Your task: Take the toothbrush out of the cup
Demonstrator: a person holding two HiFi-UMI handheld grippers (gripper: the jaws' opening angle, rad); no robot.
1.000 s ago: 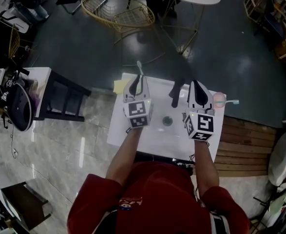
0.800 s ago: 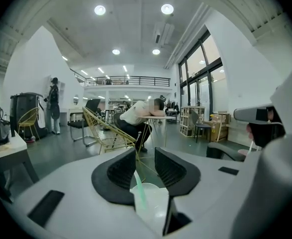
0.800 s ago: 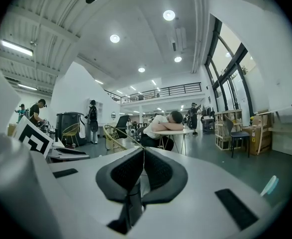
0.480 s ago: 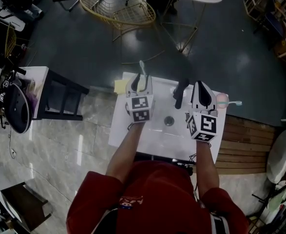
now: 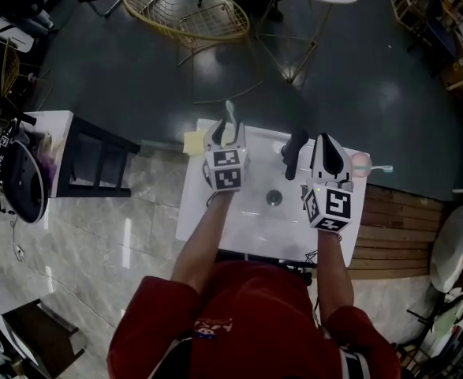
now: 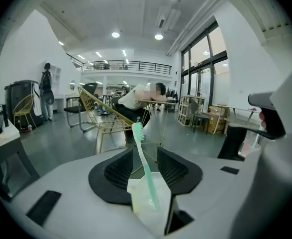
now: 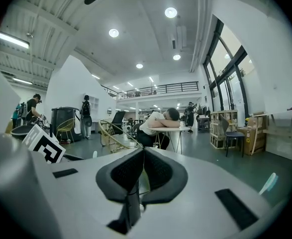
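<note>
A green toothbrush (image 6: 142, 158) leans in a translucent white cup (image 6: 148, 203) at the back left corner of the white sink (image 5: 251, 215). My left gripper (image 5: 225, 129) is at that cup (image 5: 228, 138), and the brush head (image 5: 229, 109) pokes out beyond it. In the left gripper view the left gripper (image 6: 144, 151) has its jaws opening. Cup and brush stand between the jaws, and the pads are clear of both. My right gripper (image 5: 326, 142) hovers over the sink's right side. In the right gripper view the right gripper (image 7: 142, 151) is shut on nothing.
A black faucet (image 5: 293, 150) rises between the two grippers, with the drain (image 5: 274, 198) in front of it. A pink cup (image 5: 358, 163) with a second toothbrush (image 5: 381, 167) stands at the back right corner. A yellow pad (image 5: 192, 140) lies at the sink's left edge. A gold wire chair (image 5: 188, 14) stands beyond.
My left gripper's jaws were narrow around the toothbrush and have spread wide apart. The right gripper has hardly moved.
</note>
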